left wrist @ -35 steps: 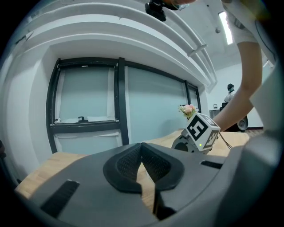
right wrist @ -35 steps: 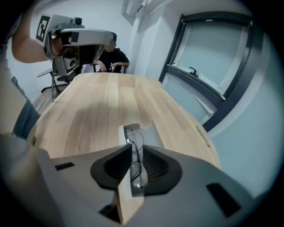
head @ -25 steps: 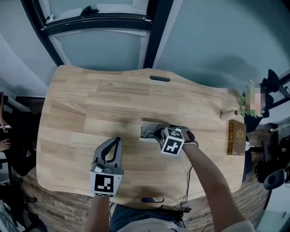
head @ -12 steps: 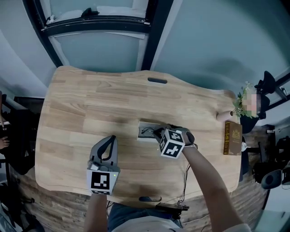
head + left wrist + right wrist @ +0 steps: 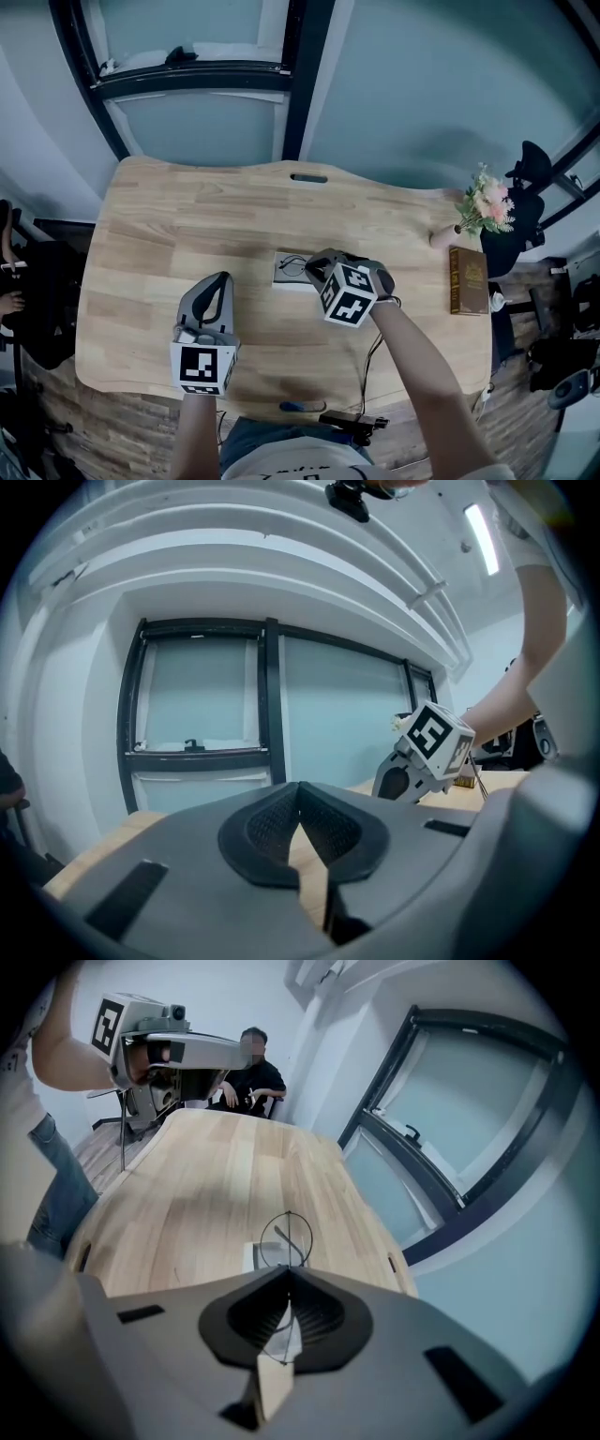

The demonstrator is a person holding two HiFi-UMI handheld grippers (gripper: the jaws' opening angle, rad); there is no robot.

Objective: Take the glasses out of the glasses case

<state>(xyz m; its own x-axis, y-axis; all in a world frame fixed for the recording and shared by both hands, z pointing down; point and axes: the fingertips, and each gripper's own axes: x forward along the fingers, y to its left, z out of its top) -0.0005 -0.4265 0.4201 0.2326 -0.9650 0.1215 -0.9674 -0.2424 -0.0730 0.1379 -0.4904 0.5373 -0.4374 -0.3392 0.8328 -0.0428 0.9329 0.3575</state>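
1. left gripper (image 5: 222, 279): held out over the near edge of the surface (image 5: 178, 216), pointing away from the person and about level. its jaws are pressed together with nothing between them. it is carried on the left forearm (image 5: 199, 433), which enters from the bottom edge.
2. right gripper (image 5: 311, 266): tipped steeply down toward the middle of the surface. it is carried on the right forearm (image 5: 422, 375), which reaches in from the lower right. its jaws are clamped on the glasses.
3. glasses (image 5: 286, 1238): thin wire frame, pinched at the jaw tips, one round lens ring showing beyond them, directly over the glasses case. whether contact with the case remains cannot be told.
4. glasses case (image 5: 288, 271): pale, lying open at mid-surface, just beyond the right gripper.
5. book (image 5: 466, 280): laid flat near the right edge.
6. flowers (image 5: 485, 202): placed beyond the book.
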